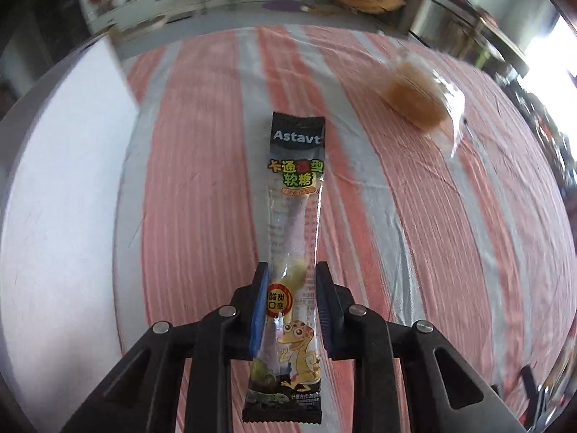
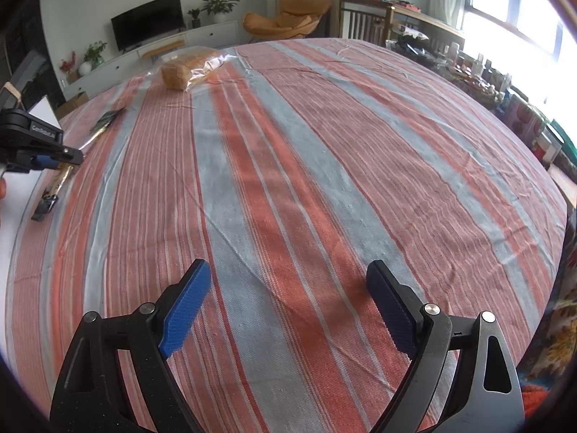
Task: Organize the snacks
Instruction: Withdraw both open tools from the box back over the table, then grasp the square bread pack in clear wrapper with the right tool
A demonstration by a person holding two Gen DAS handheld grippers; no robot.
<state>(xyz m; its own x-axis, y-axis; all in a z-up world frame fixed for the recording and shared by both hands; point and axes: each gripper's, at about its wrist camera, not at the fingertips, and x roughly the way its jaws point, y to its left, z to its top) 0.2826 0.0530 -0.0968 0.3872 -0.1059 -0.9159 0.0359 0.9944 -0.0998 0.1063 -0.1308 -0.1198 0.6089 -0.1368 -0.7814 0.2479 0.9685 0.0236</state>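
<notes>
Clamping the left gripper [image 1: 291,281] on a light, crinkly gummy candy packet [image 1: 294,238] near its lower end, the right gripper [image 2: 288,288] spread apart, empty

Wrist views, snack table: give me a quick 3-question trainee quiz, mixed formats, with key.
1. Multiple choice: what lies between the pads of the left tool?
A. the bagged bread
B. the gummy candy packet
C. nothing

2. True or false: the right tool is shut on a snack.

3. Short answer: what covers the table, and which other snack lies on it?

Key:
1. B. The pads sit against the packet's sides, near its lower half.
2. False. It stands open over bare striped tablecloth.
3. A red and grey striped tablecloth; the bread in a clear bag lies at the far side, apart from the packet.
</notes>
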